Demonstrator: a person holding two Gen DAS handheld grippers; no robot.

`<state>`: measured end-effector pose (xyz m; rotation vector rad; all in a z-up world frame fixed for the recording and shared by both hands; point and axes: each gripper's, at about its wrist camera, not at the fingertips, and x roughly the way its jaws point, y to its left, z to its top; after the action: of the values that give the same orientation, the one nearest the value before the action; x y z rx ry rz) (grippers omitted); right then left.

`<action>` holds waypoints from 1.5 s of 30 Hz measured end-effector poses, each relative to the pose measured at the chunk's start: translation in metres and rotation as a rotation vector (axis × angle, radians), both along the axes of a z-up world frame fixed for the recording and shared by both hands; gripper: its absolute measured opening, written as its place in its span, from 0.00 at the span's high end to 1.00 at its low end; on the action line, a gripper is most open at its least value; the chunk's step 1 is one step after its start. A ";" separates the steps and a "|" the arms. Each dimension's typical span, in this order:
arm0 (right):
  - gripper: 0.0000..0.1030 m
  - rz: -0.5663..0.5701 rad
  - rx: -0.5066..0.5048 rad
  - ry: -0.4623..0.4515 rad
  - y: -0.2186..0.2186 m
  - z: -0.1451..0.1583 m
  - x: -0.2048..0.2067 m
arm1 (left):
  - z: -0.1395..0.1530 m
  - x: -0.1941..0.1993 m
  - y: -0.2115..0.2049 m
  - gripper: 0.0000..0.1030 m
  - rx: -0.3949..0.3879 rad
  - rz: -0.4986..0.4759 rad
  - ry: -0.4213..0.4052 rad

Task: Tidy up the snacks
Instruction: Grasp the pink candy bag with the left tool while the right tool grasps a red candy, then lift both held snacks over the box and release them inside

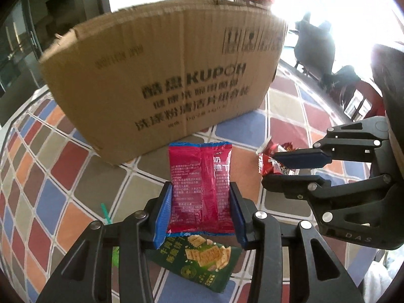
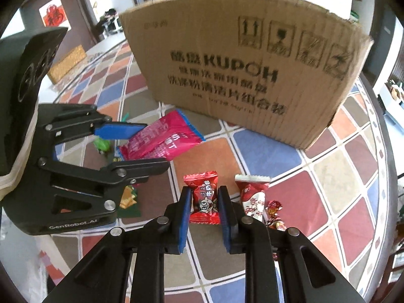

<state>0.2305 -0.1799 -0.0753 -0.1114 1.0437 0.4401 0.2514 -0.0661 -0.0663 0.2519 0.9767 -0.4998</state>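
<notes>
The left hand-held gripper (image 1: 200, 212) is closed on a pink snack packet (image 1: 200, 189), its blue pads pressing the packet's two side edges. A green cracker packet (image 1: 202, 265) lies on the desk (image 1: 63, 176) just beneath it. The right hand-held gripper (image 2: 205, 212) is clamped narrowly on a small red candy packet (image 2: 203, 198). Just right of it lie a red-and-white candy packet (image 2: 252, 197) and a small foil sweet (image 2: 274, 209). Beyond both grippers stands a cardboard box (image 2: 240, 63).
</notes>
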 end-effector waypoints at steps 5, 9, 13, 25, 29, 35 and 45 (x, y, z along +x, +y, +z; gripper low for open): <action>0.78 -0.025 0.023 -0.047 -0.006 0.019 -0.006 | 0.025 -0.009 0.011 0.59 -0.023 0.027 -0.049; 0.78 -0.042 0.034 -0.093 -0.011 0.036 -0.010 | 0.042 -0.013 0.012 0.59 -0.047 0.043 -0.088; 0.78 -0.066 0.045 -0.148 -0.014 0.055 -0.013 | 0.061 -0.017 0.013 0.59 -0.062 0.051 -0.133; 0.78 -0.131 0.096 -0.281 -0.017 0.109 -0.003 | 0.106 -0.001 0.020 0.59 -0.109 0.096 -0.233; 0.78 -0.148 0.108 -0.313 -0.015 0.121 0.007 | 0.117 0.010 0.023 0.59 -0.119 0.116 -0.250; 0.78 -0.170 0.125 -0.342 -0.014 0.138 0.023 | 0.130 0.027 0.028 0.59 -0.135 0.145 -0.265; 0.78 -0.245 0.160 -0.353 -0.017 0.149 0.058 | 0.137 0.071 0.032 0.59 -0.155 0.219 -0.190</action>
<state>0.2885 -0.1972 0.0735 0.0793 0.6615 0.2666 0.3226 -0.0343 0.0707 0.0505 0.7650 -0.3415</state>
